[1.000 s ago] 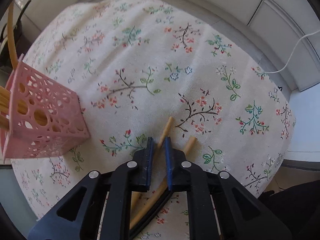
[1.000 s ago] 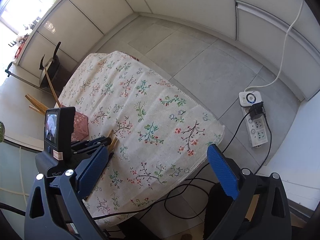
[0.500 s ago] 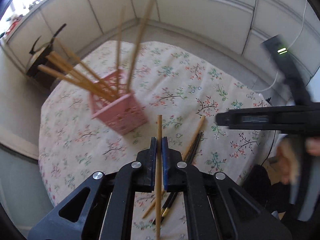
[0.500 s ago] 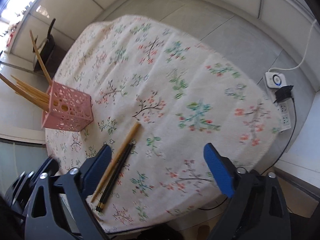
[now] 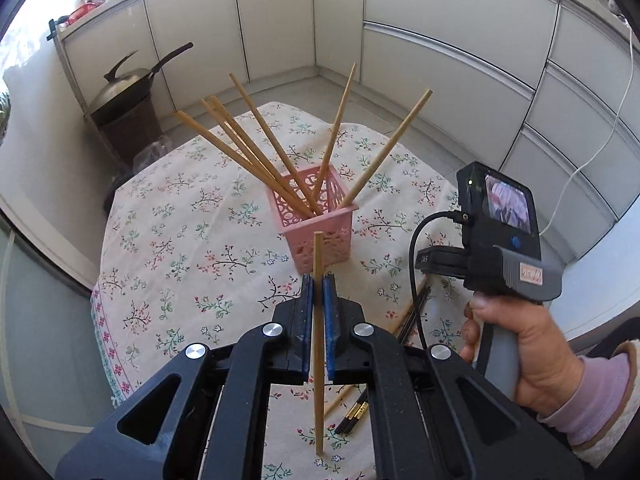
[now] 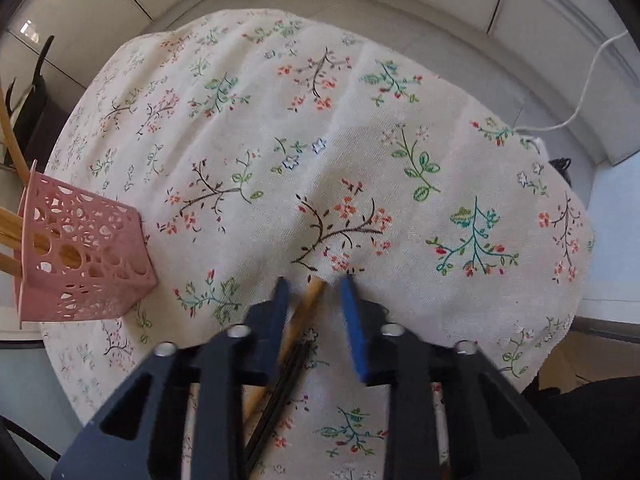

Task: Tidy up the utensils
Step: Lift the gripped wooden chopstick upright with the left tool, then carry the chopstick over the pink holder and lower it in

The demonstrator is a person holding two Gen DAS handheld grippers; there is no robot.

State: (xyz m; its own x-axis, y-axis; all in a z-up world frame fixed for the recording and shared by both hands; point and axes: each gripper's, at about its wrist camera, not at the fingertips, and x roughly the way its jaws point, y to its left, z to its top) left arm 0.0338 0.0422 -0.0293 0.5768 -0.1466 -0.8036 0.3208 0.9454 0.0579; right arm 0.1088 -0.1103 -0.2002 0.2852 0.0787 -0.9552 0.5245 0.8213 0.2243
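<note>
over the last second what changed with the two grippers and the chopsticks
The left gripper shut on a wooden chopstick and lifted it off the floral tablecloth; it now holds it upright before the pink basket. The right gripper came down, open, around the chopsticks left on the cloth. The basket and its chopsticks stayed put.

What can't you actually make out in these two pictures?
- Black chopsticks, right wrist view: motion blur and the open right gripper hide how many there are.
- Held wooden chopstick, left wrist view: the left gripper covers the grip point.
- Pink holder, left wrist view: its walls hide where the chopsticks rest inside.
- Small screen, left wrist view: too small to read.
</note>
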